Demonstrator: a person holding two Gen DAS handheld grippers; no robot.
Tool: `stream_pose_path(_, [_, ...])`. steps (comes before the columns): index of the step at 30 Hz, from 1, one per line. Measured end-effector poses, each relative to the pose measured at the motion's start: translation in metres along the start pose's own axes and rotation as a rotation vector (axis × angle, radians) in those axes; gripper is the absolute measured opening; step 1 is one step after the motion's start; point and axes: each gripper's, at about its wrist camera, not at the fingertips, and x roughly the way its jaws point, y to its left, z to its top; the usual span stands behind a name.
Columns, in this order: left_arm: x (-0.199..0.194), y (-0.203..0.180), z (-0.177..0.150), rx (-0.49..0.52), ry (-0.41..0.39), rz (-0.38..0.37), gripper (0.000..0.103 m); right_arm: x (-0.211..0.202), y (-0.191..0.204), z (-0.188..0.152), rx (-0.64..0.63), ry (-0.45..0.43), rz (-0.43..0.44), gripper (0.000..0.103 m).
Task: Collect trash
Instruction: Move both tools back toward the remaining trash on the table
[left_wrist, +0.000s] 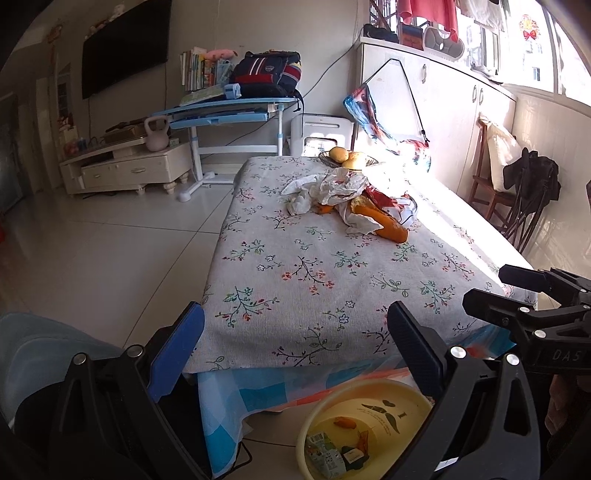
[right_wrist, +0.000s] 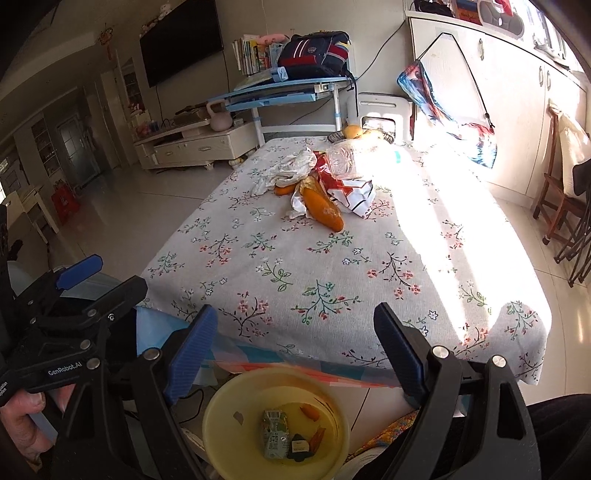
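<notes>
Both hand-held grippers, left (left_wrist: 295, 347) and right (right_wrist: 295, 350), hang with jaws spread and nothing between them, at the near edge of the tabletop (right_wrist: 332, 280) above our yellow basin (right_wrist: 218, 417) on the floor, where a flattened carton (right_wrist: 274, 435) and peel scraps already lie. We judge ourselves between drops. Remaining trash sits toward the far edge: crumpled paper (right_wrist: 291, 166), orange peel (right_wrist: 325, 210), red-white wrapper (right_wrist: 351, 192), clear bottle (right_wrist: 347, 157). Next we must reach across, pinching the nearest peel.
</notes>
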Motion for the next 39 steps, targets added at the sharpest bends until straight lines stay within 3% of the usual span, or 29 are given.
stream_pose_path(9, [0.032,0.011,0.023,-0.04,0.05,0.001,0.096,0.046,-0.008,0.038,-0.07,0.002,0.01,0.083])
stream_pose_path(16, [0.063,0.012,0.053,-0.011,0.073,-0.001,0.096,0.095,-0.021,0.056,-0.096,0.077,-0.006,0.063])
stream_pose_path(23, [0.102,-0.001,0.083,0.12,0.096,0.005,0.096,0.127,-0.026,0.067,-0.111,0.125,-0.01,0.051])
stream_pose_path(25, [0.115,-0.005,0.09,0.145,0.106,-0.003,0.096,0.133,-0.026,0.067,-0.121,0.142,0.002,0.035])
stream_pose_path(30, [0.145,-0.019,0.1,0.227,0.138,-0.047,0.096,0.126,-0.03,0.064,-0.115,0.151,0.033,0.019])
stream_pose_path(39, [0.171,-0.043,0.112,0.287,0.136,-0.162,0.096,0.087,-0.048,0.033,0.021,0.216,0.081,0.016])
